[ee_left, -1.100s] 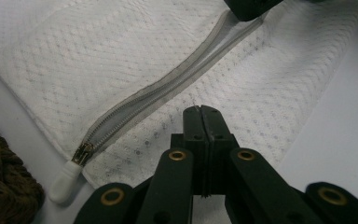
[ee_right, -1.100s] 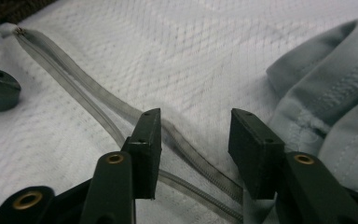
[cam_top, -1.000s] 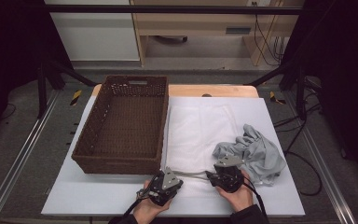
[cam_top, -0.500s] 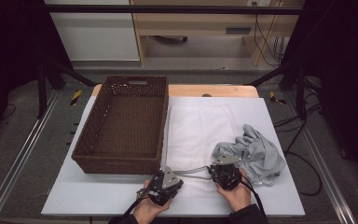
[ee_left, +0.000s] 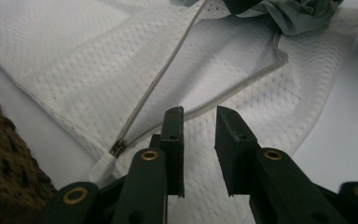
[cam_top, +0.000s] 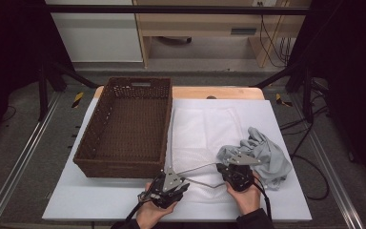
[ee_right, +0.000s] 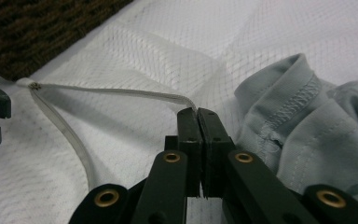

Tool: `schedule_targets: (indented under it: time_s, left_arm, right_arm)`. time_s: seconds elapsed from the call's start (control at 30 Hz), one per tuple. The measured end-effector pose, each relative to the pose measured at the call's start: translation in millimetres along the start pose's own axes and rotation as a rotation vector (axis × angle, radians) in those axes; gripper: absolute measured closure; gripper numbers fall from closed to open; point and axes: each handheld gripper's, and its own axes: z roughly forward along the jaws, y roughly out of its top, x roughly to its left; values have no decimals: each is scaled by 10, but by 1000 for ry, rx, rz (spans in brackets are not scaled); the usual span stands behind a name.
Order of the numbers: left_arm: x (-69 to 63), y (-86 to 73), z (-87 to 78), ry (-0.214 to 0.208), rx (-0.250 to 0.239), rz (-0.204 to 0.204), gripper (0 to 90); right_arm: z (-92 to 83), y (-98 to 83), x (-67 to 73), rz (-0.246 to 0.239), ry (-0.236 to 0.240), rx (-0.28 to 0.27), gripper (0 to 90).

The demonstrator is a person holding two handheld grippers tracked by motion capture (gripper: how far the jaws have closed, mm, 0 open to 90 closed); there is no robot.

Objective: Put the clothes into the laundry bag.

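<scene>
Right gripper (ee_right: pixel 197 114) jaws are pressed together on the upper zipper edge of the white mesh bag (cam_top: pixel 201 131), at the near right of the table (cam_top: pixel 66 210), just left of the grey garment (cam_top: pixel 262 155). From that pinch the zipper tape (ee_right: pixel 116 92) is drawn leftward to the zipper end (ee_left: pixel 118 147), near the left gripper (ee_left: pixel 199 122). Left gripper jaws have just been opening and are seen slightly spread over the bag's lower edge; nothing appears to be clamped between them, though whether mesh is touched beneath cannot be told. The bag is laid flat at the table's middle, its mouth held open toward the near side. The garment is bunched at the bag's right edge. A brown wicker basket (cam_top: pixel 100 164) is set at the left.
</scene>
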Motion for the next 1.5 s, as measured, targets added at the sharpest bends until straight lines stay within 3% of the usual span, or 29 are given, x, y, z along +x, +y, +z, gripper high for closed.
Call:
schedule_targets:
  time_s: [0.23, 0.43, 0.53, 0.63, 0.73, 0.83, 0.9, 1.0, 1.07, 1.17, 1.3, 1.4, 1.5]
  left_arm:
    - [-6, 392, 138, 47, -17, 44, 624]
    - [-20, 548, 396, 64, 8, 47, 578]
    - [-18, 593, 531, 49, 38, 41, 581]
    - [-21, 623, 615, 59, 22, 39, 648]
    - [4, 631, 629, -2, 18, 15, 774]
    - [1, 613, 622, -16, 27, 30, 876]
    - [-1, 609, 613, -22, 32, 33, 882]
    - [8, 596, 585, -32, 35, 31, 885]
    - [21, 582, 559, -41, 33, 20, 884]
    - [38, 557, 511, -53, 36, 12, 884]
    - [35, 524, 492, -53, 39, 1, 883]
    - [29, 483, 496, -59, 35, -4, 884]
    - [27, 441, 519, -74, 34, -13, 883]
  right_arm:
    - [-73, 31, -7, 6, 11, -38, 891]
    - [-128, 56, -51, 20, 30, -63, 890]
    - [-140, 60, -50, 16, 36, -70, 890]
    - [-144, 63, -46, 9, 43, -68, 890]
    - [-146, 58, -37, 3, 45, -62, 888]
    - [-156, 54, -36, -1, 55, -56, 883]
    - [-154, 52, -32, -5, 57, -52, 872]
    - [-204, 49, -28, -17, 49, -59, 820]
    - [-290, 57, -66, -15, 32, -91, 760]
    - [-412, 41, -165, 9, -32, -105, 618]
    - [-329, -108, -264, 30, -93, -26, 430]
    - [-190, -182, -281, 0, -136, 26, 366]
    - [-75, -230, -311, 3, -163, 57, 345]
